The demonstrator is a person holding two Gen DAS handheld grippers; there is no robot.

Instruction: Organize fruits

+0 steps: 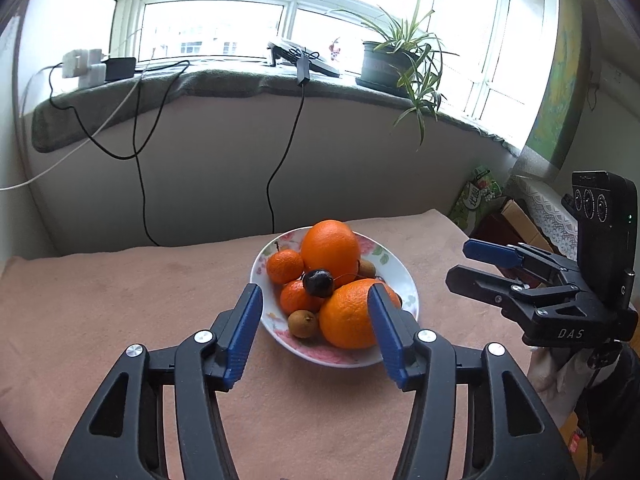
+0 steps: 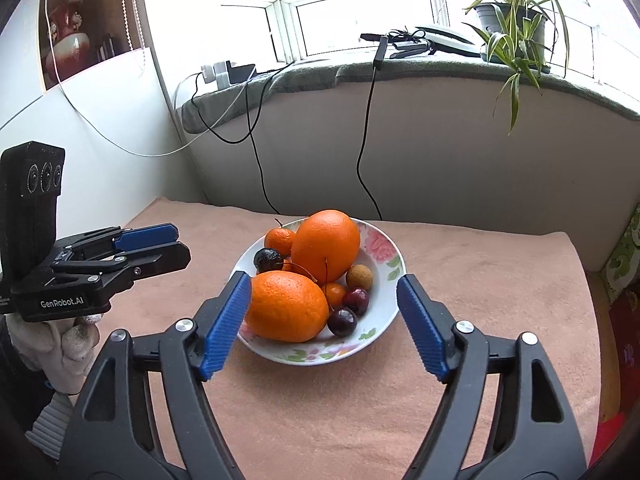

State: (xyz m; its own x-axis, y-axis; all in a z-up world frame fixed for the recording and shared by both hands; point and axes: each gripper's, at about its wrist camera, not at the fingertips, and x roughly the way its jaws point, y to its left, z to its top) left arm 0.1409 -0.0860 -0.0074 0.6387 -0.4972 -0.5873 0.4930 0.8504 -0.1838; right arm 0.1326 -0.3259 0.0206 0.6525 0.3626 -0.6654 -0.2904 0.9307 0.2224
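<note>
A floral bowl stands on the pink cloth, heaped with fruit. It holds a large orange at the back, another at the front, two tangerines, a dark cherry and a brown kiwi-like fruit. The right wrist view adds two more cherries and a tan longan in the bowl. My left gripper hovers open just short of the bowl, holding nothing. My right gripper is open wider, also holding nothing. Each shows in the other's view: right gripper, left gripper.
The pink-covered table meets a wall at the back. Above it, a windowsill carries a potted plant, chargers and black cables hanging down behind the table. Boxes and bags crowd the table's right edge. A gloved hand holds the left gripper.
</note>
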